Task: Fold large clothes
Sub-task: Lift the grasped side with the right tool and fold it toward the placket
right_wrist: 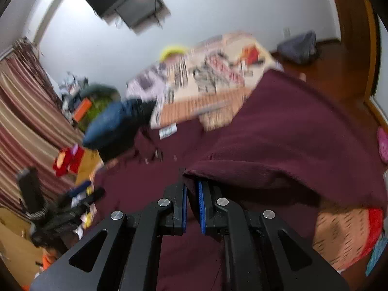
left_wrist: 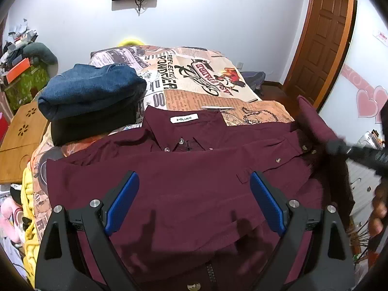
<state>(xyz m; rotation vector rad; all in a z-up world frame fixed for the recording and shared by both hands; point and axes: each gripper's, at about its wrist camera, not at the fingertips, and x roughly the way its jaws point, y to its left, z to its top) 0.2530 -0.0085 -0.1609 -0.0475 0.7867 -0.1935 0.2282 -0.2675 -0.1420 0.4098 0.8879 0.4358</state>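
Note:
A maroon button-up shirt (left_wrist: pixel 184 194) lies spread on the bed, collar and white label away from me. My left gripper (left_wrist: pixel 194 203) is open just above the shirt's middle, holding nothing. My right gripper (right_wrist: pixel 191 194) is shut on a fold of the maroon shirt (right_wrist: pixel 278 140) and holds that part lifted above the rest. In the left wrist view the right gripper (left_wrist: pixel 349 150) is a blurred black shape at the shirt's right side, with the fabric raised there. The right wrist view is motion-blurred.
A stack of folded clothes, blue denim (left_wrist: pixel 92 92) on black, sits on the bed left of the collar. The patterned bedspread (left_wrist: pixel 194 80) stretches beyond. A wooden tray table (left_wrist: pixel 19 140) stands left of the bed, a wooden door (left_wrist: pixel 322 36) at the right.

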